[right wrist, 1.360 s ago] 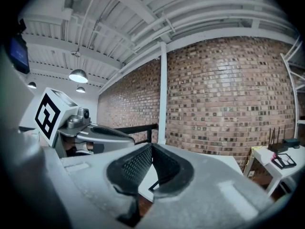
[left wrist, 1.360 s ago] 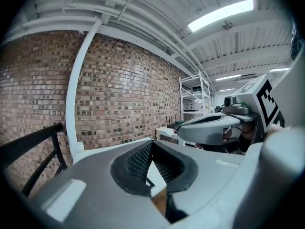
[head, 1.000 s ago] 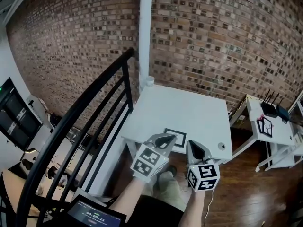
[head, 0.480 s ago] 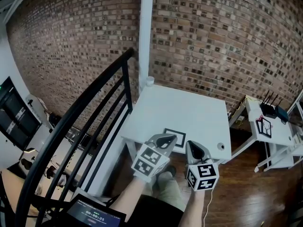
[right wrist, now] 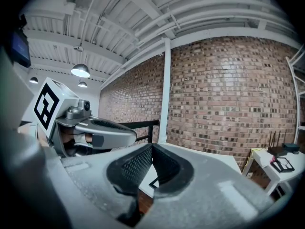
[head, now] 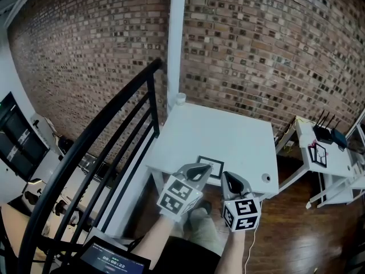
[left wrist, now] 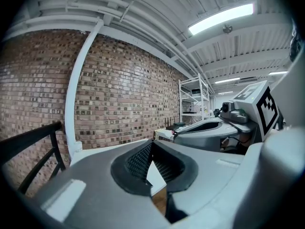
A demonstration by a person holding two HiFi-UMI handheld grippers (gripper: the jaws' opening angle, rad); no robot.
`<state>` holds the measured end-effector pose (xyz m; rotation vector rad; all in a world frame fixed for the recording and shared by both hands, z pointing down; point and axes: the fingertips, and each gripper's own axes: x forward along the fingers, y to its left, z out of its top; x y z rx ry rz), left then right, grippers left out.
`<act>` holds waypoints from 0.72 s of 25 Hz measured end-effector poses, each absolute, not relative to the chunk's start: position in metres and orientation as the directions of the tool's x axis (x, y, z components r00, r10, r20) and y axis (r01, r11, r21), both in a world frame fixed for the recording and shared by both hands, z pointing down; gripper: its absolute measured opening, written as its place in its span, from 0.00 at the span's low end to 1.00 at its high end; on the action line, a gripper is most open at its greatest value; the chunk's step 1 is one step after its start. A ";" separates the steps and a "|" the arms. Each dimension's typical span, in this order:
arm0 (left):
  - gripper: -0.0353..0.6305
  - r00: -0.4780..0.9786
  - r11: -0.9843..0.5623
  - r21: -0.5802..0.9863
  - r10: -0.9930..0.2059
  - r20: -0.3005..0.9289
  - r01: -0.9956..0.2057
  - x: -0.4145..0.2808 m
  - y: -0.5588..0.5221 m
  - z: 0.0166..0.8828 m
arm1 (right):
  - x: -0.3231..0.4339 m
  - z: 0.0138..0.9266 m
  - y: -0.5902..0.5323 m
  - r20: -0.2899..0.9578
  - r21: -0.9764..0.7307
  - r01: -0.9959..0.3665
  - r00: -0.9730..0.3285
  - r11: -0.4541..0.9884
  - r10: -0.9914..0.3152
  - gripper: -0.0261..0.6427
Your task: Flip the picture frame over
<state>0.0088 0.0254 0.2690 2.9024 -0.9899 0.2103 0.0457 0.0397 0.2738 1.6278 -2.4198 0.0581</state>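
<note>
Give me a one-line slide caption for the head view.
Left hand-held gripper and right hand-held gripper, both shut, hover before the picture frame on the white table.

picture frame [head: 210,166] on table [head: 222,130], near edge | railing [head: 108,117] left of table

Tally: desk by the brick wall [head: 274,50]

Two grippers: left gripper [head: 201,168], right gripper [head: 229,177]. Two white tables: main table [head: 217,127], side table [head: 337,163]. One picture frame [head: 215,164] (a small framed item [head: 319,153] on the side table may be a second; too small to tell). One white pillar [head: 175,39]. One black railing [head: 97,136].
</note>
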 end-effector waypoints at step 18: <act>0.08 0.784 -0.791 0.037 -0.597 0.169 -0.611 0.006 0.028 0.276 | 0.040 0.281 0.042 0.228 0.097 -0.914 -0.366 0.395 -0.902 0.03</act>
